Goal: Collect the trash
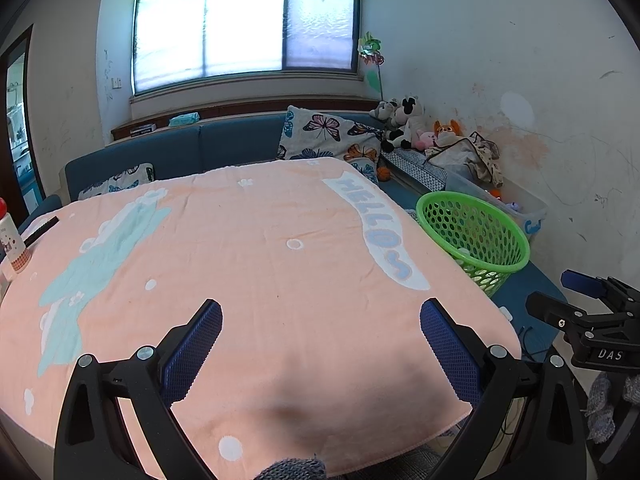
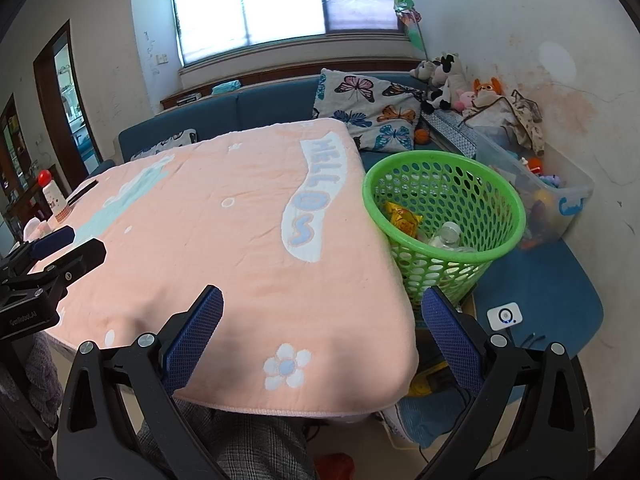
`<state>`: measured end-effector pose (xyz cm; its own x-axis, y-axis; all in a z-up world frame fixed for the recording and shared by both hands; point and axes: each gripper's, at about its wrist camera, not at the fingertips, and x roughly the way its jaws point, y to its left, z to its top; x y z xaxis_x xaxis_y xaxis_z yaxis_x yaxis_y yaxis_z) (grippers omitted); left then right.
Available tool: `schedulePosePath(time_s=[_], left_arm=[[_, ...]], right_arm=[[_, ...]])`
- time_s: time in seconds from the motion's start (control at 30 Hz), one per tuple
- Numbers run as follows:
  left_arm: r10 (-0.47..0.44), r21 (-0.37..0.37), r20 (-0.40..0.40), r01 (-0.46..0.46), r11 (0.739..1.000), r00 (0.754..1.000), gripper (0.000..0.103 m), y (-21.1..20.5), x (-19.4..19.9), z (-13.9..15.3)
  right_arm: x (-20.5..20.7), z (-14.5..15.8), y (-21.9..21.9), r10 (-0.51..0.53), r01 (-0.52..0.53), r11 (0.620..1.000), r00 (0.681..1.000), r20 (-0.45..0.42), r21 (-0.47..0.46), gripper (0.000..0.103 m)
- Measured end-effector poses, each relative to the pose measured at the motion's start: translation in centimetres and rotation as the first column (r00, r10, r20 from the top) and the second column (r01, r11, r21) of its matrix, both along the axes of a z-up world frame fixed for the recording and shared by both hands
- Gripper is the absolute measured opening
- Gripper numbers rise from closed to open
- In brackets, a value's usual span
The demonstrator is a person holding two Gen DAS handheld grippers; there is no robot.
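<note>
Now my left gripper (image 1: 320, 322) and right gripper (image 2: 322, 308) hang with jaws spread wide, empty, above the peach "HELLO" towel-covered table (image 1: 260, 248). Beside its right edge, touching, stands the green perforated plastic basket (image 2: 492, 196), holding a yellow wrapper (image 2: 402, 214) and clear plastic bottle (image 2: 446, 236).

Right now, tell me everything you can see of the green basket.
The basket is bright green, apparently plastic, round, with a solid rim and walls pierced by rows of holes. It stands upright and open-topped on the blue seat, pressed against the right edge of the pink cloth. A clear bin of toys sits just behind it. Inside lie a yellow wrapper and a clear bottle. Neither tool touches it.
</note>
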<state>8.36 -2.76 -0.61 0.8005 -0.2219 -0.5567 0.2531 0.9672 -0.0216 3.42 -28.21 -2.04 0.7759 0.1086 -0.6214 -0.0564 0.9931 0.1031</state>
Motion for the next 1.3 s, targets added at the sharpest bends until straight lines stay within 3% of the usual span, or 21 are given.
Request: schedulePosePath(time_s=[1.3], left_arm=[[0.004, -0.017, -0.02, -0.004, 1.0, 1.0, 0.096, -0.6, -0.2, -1.1]], right_arm=[[0.2, -0.8, 0.4, 0.013, -0.013, 1.0, 1.0, -0.015, 0.007, 0.099]])
